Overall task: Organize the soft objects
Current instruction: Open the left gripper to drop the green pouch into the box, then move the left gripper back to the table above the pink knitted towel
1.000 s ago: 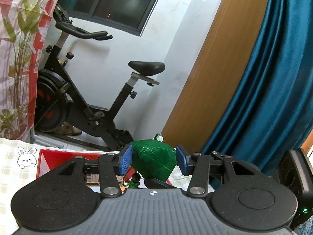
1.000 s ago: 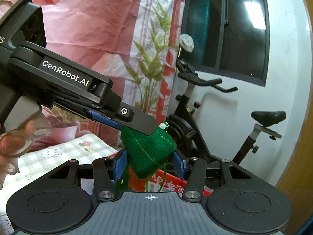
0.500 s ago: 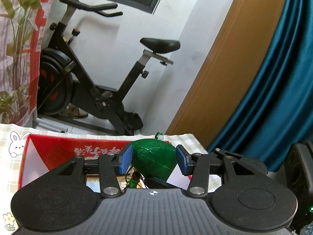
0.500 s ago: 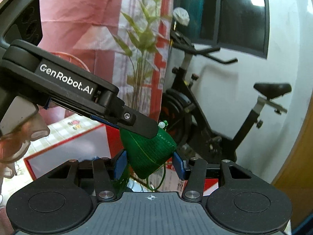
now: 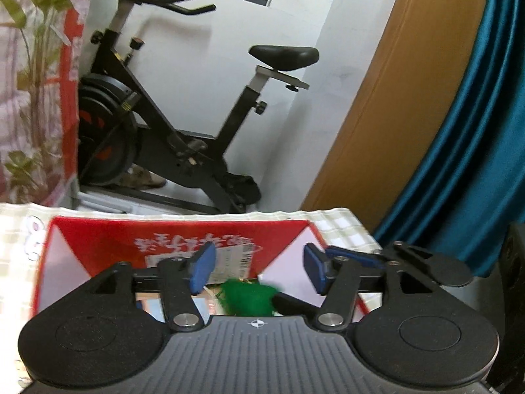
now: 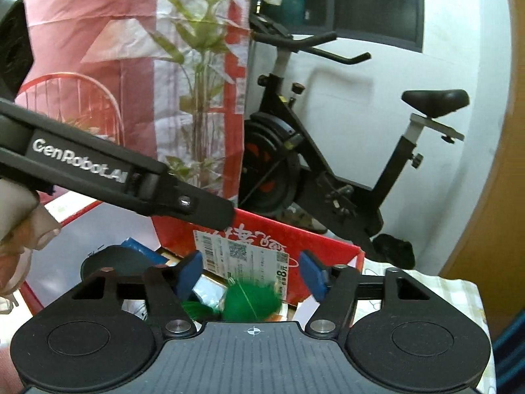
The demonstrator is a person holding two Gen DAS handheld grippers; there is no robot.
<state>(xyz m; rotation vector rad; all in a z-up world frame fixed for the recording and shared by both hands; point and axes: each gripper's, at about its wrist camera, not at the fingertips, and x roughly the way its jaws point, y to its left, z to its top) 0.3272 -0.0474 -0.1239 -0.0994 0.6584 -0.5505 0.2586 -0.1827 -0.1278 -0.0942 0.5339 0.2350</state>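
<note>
A green soft pouch [image 5: 250, 297] is blurred below my fingers, over the open red cardboard box [image 5: 183, 234]. It also shows in the right wrist view [image 6: 251, 300], low inside the red box [image 6: 315, 246]. My left gripper [image 5: 259, 267] is open with nothing between its blue pads. My right gripper [image 6: 251, 275] is open too, above the pouch. The left gripper's arm [image 6: 115, 177] crosses the right wrist view from the left.
The box stands on a checked tablecloth [image 5: 341, 226] near the table's far edge. Behind are an exercise bike [image 5: 183, 124], a wooden door [image 5: 393, 115] and a teal curtain [image 5: 475, 138]. A blue packet [image 6: 141, 249] lies in the box.
Both grippers have opened and let go of the green pouch, which has dropped down toward the box. Both views have tilted down over the box.
</note>
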